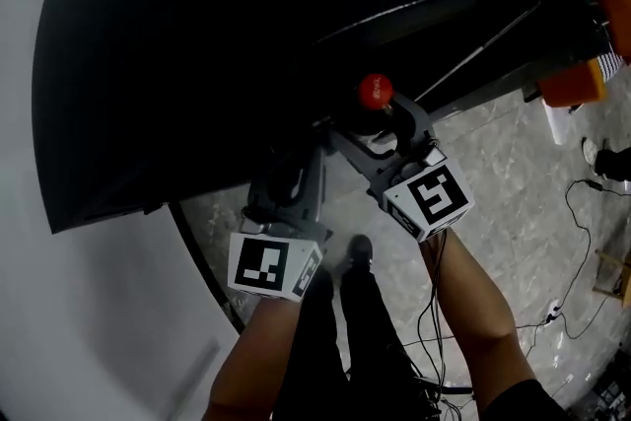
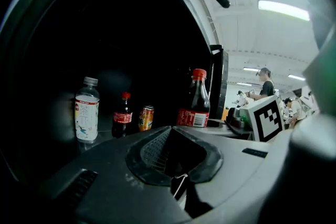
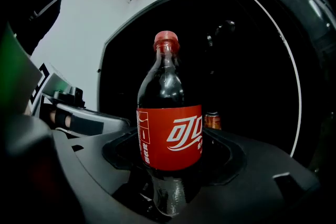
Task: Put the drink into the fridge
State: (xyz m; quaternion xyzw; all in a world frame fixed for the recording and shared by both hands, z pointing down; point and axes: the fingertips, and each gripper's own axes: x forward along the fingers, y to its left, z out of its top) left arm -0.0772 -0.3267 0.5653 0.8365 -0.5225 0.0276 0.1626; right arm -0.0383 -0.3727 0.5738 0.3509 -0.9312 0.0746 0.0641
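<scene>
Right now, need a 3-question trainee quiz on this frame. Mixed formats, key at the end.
1. True or false: the right gripper is shut on the cola bottle.
2. What stands between the jaws of the left gripper? A: a glass. B: nothing. C: a carton.
3. Apart from the held bottle, how many drinks does the left gripper view show inside the fridge?

Key
1. True.
2. B. The jaws stand apart and empty.
3. Three: a white-labelled bottle, a small cola bottle and a can.
</scene>
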